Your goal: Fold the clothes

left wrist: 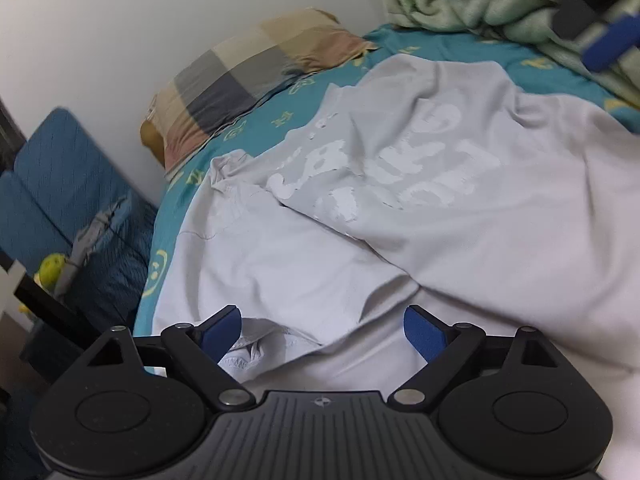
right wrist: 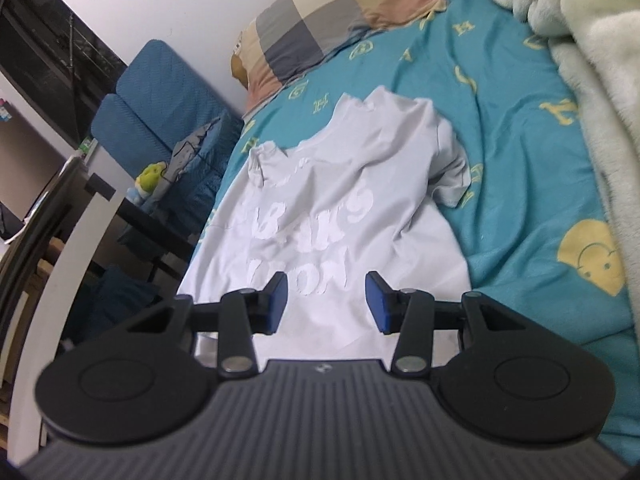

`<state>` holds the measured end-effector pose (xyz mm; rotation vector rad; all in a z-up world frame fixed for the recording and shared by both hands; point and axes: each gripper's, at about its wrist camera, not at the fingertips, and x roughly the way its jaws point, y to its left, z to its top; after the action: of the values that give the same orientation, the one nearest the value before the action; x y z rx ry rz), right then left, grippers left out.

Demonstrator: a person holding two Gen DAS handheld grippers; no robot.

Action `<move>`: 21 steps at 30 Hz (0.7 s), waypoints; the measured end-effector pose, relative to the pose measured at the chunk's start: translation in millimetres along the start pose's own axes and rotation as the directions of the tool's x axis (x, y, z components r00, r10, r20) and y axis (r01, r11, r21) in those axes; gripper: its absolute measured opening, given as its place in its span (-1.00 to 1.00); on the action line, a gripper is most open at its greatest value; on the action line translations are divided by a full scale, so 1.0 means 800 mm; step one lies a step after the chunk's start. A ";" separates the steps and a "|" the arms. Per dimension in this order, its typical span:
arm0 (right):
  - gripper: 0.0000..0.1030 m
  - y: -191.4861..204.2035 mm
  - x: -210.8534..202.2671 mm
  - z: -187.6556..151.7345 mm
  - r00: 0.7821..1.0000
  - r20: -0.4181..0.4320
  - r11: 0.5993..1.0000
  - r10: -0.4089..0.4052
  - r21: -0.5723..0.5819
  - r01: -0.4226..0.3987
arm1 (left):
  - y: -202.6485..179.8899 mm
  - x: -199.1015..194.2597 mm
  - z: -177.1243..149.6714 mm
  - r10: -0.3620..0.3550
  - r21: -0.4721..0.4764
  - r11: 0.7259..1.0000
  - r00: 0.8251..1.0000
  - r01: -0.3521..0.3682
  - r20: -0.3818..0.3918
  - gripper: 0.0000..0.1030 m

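Note:
A pale grey T-shirt (right wrist: 340, 200) with white printed letters lies spread and creased on the teal bed sheet (right wrist: 500, 140). In the left wrist view the T-shirt (left wrist: 460, 200) fills the middle, one part lapped over another, with the collar (left wrist: 256, 344) bunched at the near edge. My left gripper (left wrist: 322, 332) hovers low over that collar area, jaws wide apart, no cloth pinched. My right gripper (right wrist: 327, 300) stands about half open above the shirt's near hem, with nothing between its pads. One of its blue fingers (left wrist: 608, 40) shows at the top right of the left wrist view.
A checked pillow (right wrist: 332, 12) lies at the head of the bed against the white wall. A pale green fleece blanket (right wrist: 592, 60) is heaped along the right side. Left of the bed are a blue padded chair (right wrist: 160, 92), a dark table (right wrist: 140, 212) and a white rail (right wrist: 60, 272).

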<state>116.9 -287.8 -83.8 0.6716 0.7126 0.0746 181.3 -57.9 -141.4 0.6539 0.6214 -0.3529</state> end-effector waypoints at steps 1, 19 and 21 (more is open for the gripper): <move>-0.09 0.001 0.002 -0.001 1.000 -0.004 1.000 -0.002 -0.005 0.002 | 0.002 0.004 0.002 -0.008 -0.020 1.000 1.000 0.008 -0.004 0.64; -0.09 -0.003 0.018 -0.011 0.998 -0.015 0.999 -0.053 -0.010 0.053 | 0.180 -0.029 0.017 0.002 -0.563 0.822 0.989 0.082 0.147 -0.95; -0.09 -0.003 0.020 -0.011 0.998 -0.016 0.998 -0.055 -0.010 0.055 | 0.238 -0.029 0.017 0.052 -0.666 0.743 0.987 0.065 0.154 -0.95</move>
<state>123.2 -280.8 -99.2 0.6428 0.7452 0.0331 261.7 77.8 -31.6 -0.0808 0.5424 -0.1612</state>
